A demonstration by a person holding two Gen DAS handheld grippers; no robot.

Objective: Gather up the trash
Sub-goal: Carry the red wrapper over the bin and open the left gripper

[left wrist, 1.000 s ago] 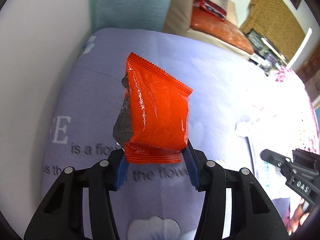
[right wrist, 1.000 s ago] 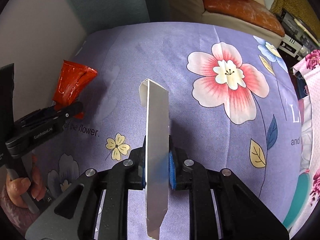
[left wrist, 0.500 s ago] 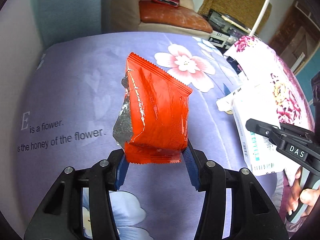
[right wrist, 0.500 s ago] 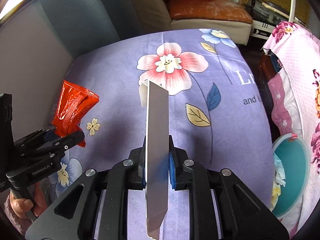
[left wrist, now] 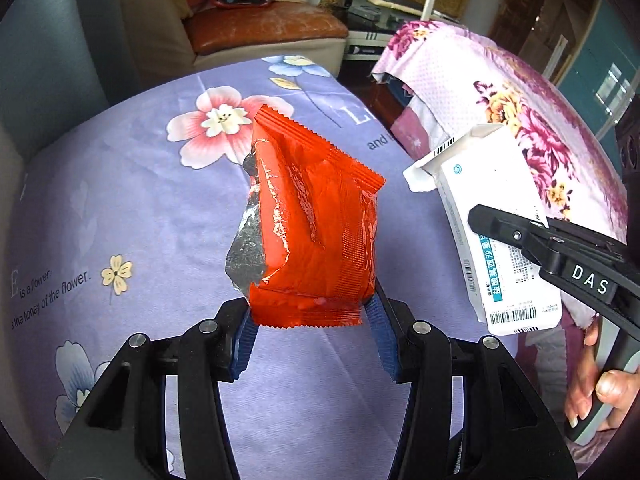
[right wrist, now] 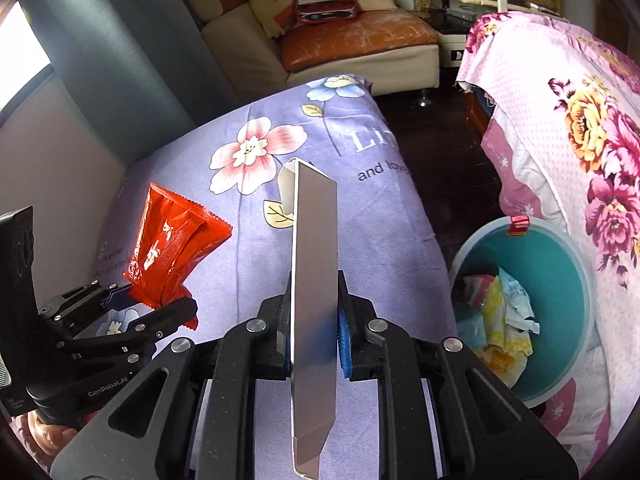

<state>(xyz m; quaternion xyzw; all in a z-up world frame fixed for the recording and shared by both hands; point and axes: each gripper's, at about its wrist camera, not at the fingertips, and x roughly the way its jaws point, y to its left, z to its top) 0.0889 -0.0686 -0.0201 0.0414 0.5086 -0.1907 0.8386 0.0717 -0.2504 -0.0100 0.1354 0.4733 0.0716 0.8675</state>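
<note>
My left gripper (left wrist: pixel 308 320) is shut on a torn red snack wrapper (left wrist: pixel 316 236) with silver foil inside, held above the purple flowered cloth (left wrist: pixel 132 208). From the right wrist view the same wrapper (right wrist: pixel 172 256) shows at the left, in that left gripper (right wrist: pixel 152 304). My right gripper (right wrist: pixel 314 320) is shut on a flattened white medicine box (right wrist: pixel 314 292), seen edge-on. In the left wrist view that box (left wrist: pixel 500 236) shows its printed face at the right. A teal bin (right wrist: pixel 560 300) holding crumpled paper and wrappers stands on the floor at the right.
The purple cloth covers a low table whose right edge (right wrist: pixel 424 216) drops to dark floor. A pink flowered cover (right wrist: pixel 580 120) drapes furniture beyond the bin. A sofa (right wrist: pixel 360 40) with a red bag stands at the back. A hand (left wrist: pixel 600 392) holds the right gripper's handle.
Both grippers have swept right across the purple table, still gripping the wrapper and the box. The teal bin and the pink cover have come into view at the right.
</note>
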